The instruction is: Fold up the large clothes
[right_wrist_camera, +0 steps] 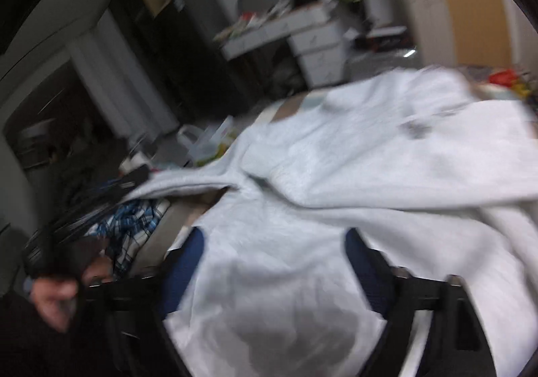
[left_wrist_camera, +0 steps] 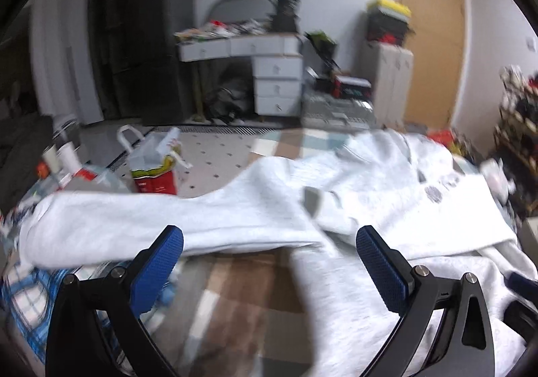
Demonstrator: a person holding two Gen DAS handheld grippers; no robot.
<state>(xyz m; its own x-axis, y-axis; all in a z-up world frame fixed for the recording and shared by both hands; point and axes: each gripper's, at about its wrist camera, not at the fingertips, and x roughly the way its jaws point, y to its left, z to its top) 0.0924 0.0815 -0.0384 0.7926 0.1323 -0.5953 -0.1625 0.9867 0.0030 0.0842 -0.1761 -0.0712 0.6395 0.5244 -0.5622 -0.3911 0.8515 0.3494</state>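
Cluttered bedroom, patchwork bedspread (left_wrist_camera: 235, 279). Sprawled across it: soft, floppy pale-grey fleece sweatshirt (left_wrist_camera: 353, 195), probably best pinched at the sleeve cuff. Left gripper (left_wrist_camera: 269, 262) wide open, empty; right gripper (right_wrist_camera: 274, 262) likewise, over cloth.

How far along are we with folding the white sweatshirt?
Early stage. Done: the white sweatshirt lies spread on the bed, one sleeve stretched out to the side, with some cloth already lapped over the body. In hand: nothing; the left claw and right claw are both open above the fabric, gripping none of it. Left: bring the sleeve in, then fold the body into a compact stack.
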